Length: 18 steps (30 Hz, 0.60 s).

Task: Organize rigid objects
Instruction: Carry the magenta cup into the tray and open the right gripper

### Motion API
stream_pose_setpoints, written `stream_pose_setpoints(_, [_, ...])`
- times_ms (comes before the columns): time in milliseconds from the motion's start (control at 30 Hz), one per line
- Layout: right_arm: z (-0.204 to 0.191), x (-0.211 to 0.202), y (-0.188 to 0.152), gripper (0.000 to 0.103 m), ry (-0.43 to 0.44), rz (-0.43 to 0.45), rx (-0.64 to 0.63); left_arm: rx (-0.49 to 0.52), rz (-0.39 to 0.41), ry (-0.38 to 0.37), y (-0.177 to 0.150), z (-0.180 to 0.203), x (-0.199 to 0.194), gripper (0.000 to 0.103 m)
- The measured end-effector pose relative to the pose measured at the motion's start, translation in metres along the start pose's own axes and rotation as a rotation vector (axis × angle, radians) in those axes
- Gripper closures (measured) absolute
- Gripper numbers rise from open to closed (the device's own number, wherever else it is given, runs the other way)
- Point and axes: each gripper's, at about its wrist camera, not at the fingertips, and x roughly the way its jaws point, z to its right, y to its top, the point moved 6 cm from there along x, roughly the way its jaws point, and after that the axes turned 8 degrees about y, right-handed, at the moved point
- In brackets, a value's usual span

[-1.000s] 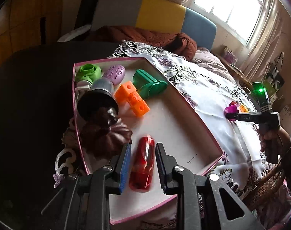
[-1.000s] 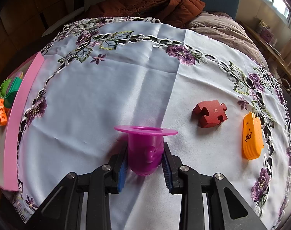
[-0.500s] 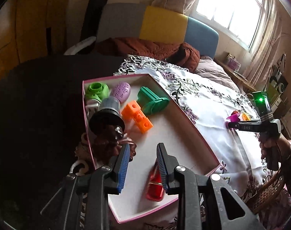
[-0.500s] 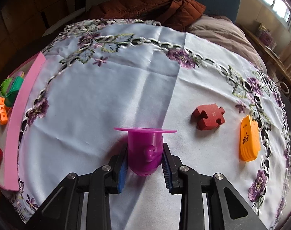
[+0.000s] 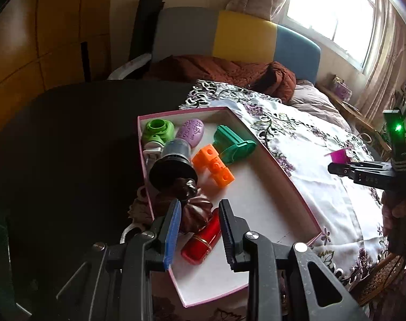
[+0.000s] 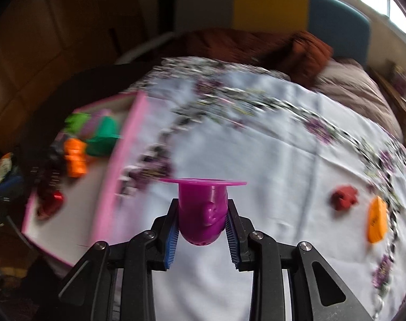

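Observation:
A pink-rimmed white box [image 5: 256,206] holds a green ring piece [image 5: 157,129], a purple oval [image 5: 191,132], a dark green part [image 5: 233,144], an orange block [image 5: 213,164], a black-and-grey cap [image 5: 173,165], a brown scalloped thing [image 5: 195,211] and a red cylinder [image 5: 203,238]. My left gripper [image 5: 199,203] hovers open over the red cylinder, which lies loose on the box floor. My right gripper [image 6: 203,203] is shut on a magenta flanged cup [image 6: 203,214], held in the air over the cloth right of the box wall [image 6: 122,165]. The left wrist view also shows this cup [image 5: 340,156].
A red puzzle piece [image 6: 344,200] and an orange flat piece [image 6: 376,223] lie on the flowered white cloth [image 6: 269,147] at the right. Dark table top [image 5: 69,147] lies left of the box. A brown blanket [image 5: 216,69] and a chair stand behind.
My right gripper has lifted the magenta cup off the cloth and swung left toward the box. My left gripper rose slightly, leaving the red cylinder lying in the box.

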Motion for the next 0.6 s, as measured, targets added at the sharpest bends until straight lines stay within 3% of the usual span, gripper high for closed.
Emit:
stream_pose_setpoints(167, [-0.072,0.008,0.015,0.071,0.106,0.015,-0.104,-0.013,0.003,0.014,0.0,-0.005,-0.001,0.074])
stream_pose_setpoints(333, [-0.12,0.031,0.024,0.071,0.139,-0.013,-0.179,-0.023,0.001,0.013,0.0,-0.008,-0.002,0.074])
stream_pose_setpoints(600, [-0.136,0.072,0.026,0.071,0.11,-0.101,-0.198,-0.036,-0.001,0.015,-0.002,-0.014,-0.001,0.073])
